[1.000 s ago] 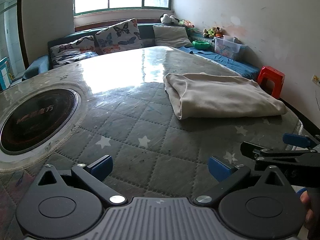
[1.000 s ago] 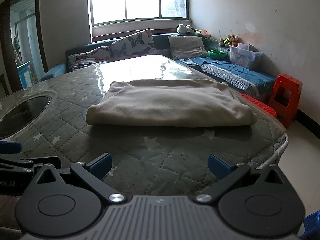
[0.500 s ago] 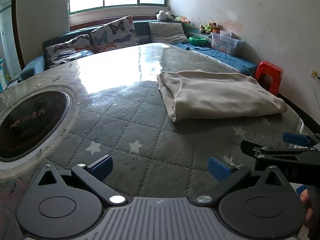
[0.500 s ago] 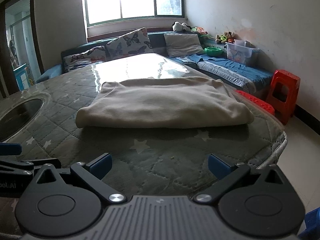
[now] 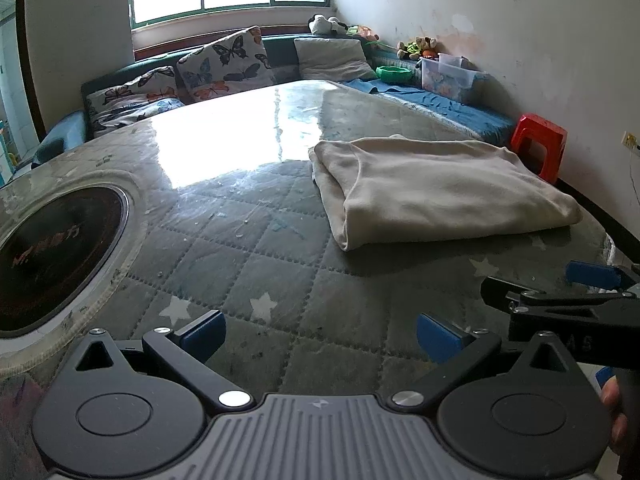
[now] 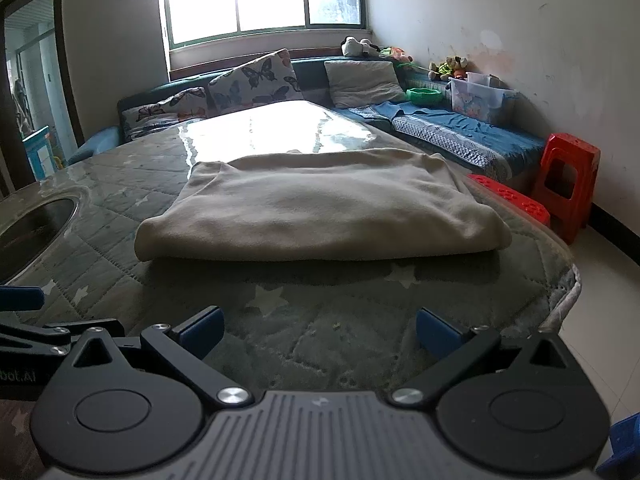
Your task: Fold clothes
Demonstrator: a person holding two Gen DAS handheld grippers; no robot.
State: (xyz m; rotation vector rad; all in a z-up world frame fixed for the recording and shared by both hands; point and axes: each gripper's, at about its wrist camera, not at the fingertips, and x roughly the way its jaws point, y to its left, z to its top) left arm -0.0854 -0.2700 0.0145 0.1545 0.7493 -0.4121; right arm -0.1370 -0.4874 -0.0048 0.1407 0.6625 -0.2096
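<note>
1. Left claw (image 5: 320,330) and right claw (image 6: 318,328): both spread, empty, low in frame.
2. Drawn slightly nearer the cloth than a second ago.
3. Beige garment (image 6: 320,208) folded, mid-frame on table (image 6: 320,312); possibly finished, possibly awaiting another fold.

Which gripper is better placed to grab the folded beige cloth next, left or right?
Probably the right gripper: the beige cloth lies straight ahead of it, whereas it sits off to the right of the left gripper.
</note>
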